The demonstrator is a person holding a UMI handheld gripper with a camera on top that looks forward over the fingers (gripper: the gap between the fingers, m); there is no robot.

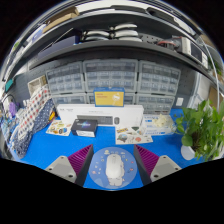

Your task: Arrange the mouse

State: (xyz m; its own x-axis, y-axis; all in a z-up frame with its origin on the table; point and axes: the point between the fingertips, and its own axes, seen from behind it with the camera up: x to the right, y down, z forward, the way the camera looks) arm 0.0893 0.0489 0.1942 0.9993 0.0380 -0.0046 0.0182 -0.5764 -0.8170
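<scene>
A white mouse point(113, 165) lies on a round pale mouse mat point(96, 172) with small printed figures, on the blue table point(45, 150). My gripper point(112, 163) is open, its purple-padded fingers point(76, 160) standing at either side of the mat. The mouse lies between them with a gap on each side and rests on the mat.
A black box point(86, 127) and a white box point(112, 117) stand beyond the mat. Papers with pictures point(133, 130) lie to the right. A potted green plant point(198, 128) stands far right. Drawer cabinets point(110, 78) and shelves fill the back. Cluttered items point(25, 120) stand left.
</scene>
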